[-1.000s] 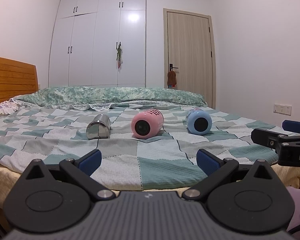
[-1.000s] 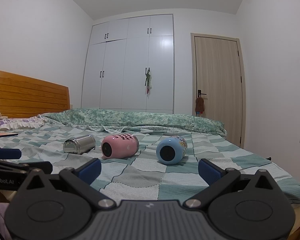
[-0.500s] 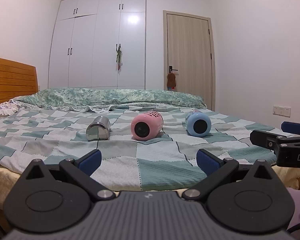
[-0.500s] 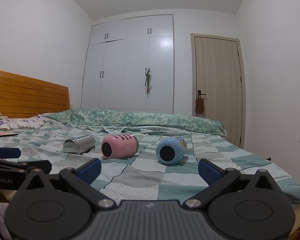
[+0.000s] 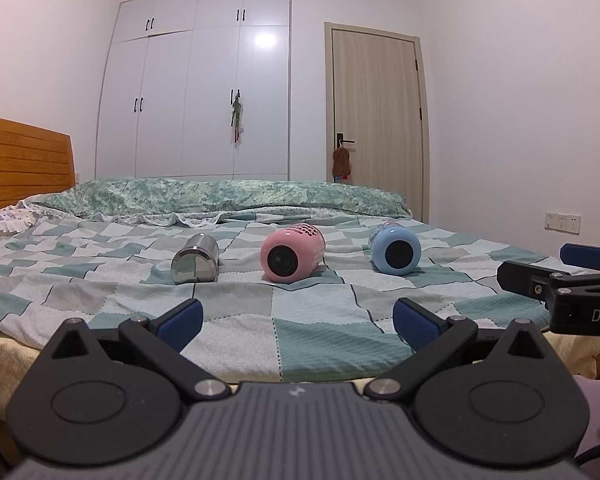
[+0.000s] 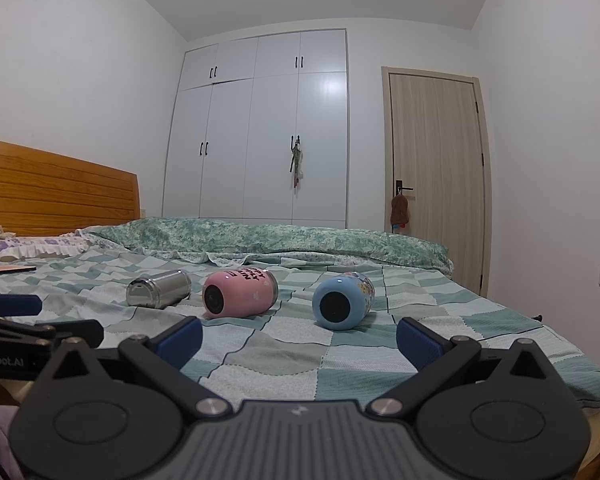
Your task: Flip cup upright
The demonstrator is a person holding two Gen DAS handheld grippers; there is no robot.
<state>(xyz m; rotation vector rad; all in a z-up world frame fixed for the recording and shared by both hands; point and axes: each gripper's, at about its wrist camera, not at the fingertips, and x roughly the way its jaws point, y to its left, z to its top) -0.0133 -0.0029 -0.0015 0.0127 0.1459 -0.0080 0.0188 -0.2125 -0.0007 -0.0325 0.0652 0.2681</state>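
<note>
Three cups lie on their sides in a row on the checked bedspread (image 5: 300, 320), bases toward me: a steel cup (image 5: 196, 264) on the left, a pink cup (image 5: 292, 255) in the middle, a blue cup (image 5: 396, 250) on the right. They also show in the right wrist view: the steel cup (image 6: 158, 289), the pink cup (image 6: 240, 293), the blue cup (image 6: 342, 300). My left gripper (image 5: 298, 320) is open and empty, short of the cups at the bed's near edge. My right gripper (image 6: 300, 340) is open and empty, also short of them.
A folded green quilt (image 5: 220, 196) lies along the far side of the bed. A wooden headboard (image 5: 20, 168) stands at the left. White wardrobes (image 5: 204, 92) and a door (image 5: 376, 120) are behind. The right gripper's fingers (image 5: 560, 276) show at the left view's right edge.
The left wrist view has tilted slightly upward, so the cups sit a little lower in the frame. The right gripper has barely moved. Both stay open.
</note>
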